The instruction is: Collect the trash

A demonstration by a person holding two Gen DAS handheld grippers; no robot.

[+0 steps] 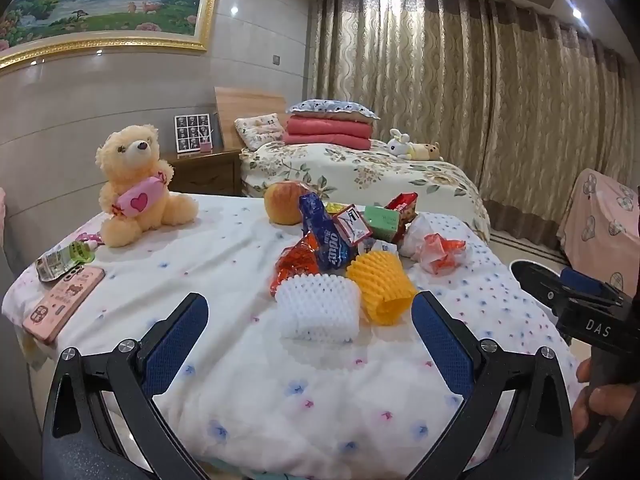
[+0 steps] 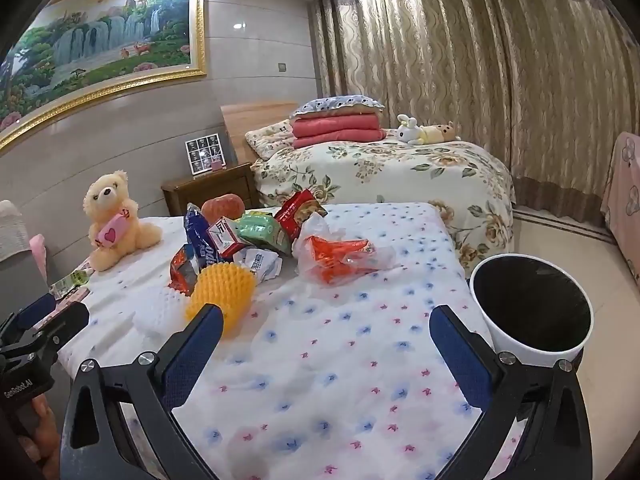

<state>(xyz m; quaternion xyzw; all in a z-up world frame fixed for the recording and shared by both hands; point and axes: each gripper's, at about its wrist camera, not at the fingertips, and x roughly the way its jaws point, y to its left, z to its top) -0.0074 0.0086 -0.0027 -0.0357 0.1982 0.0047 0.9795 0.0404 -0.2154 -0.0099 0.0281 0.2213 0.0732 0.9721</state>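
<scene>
Two tools hover over a bed (image 1: 248, 380) spread with a white quilt dotted in blue and pink flowers, and both stand wide apart with nothing between their fingers. From its own wrist view the left tool (image 1: 310, 312) faces a white foam fruit net (image 1: 318, 308), which lies just ahead of its blue pads; a yellow foam fruit net (image 1: 380, 286) touches the white one on the right. Behind these sits a loose heap of trash: a red crinkled wrapper (image 1: 294, 262), a blue snack bag (image 1: 324, 232) standing upright, a small red and white carton (image 1: 352, 224), a green packet (image 1: 382, 220) and a clear plastic bag with orange inside (image 1: 438, 252). An apple (image 1: 284, 202) rests at the far edge of the heap.

The right tool (image 2: 326, 332) hangs over bare quilt, well apart from the heap (its left finger overlaps the yellow net in that view, though contact cannot be told). A white bin with a black inside (image 2: 532, 308) stands on the floor beside the bed, just right of that tool.

A teddy bear (image 1: 134, 182) holding a pink heart sits at the left, near a pink phone (image 1: 60, 304).
</scene>
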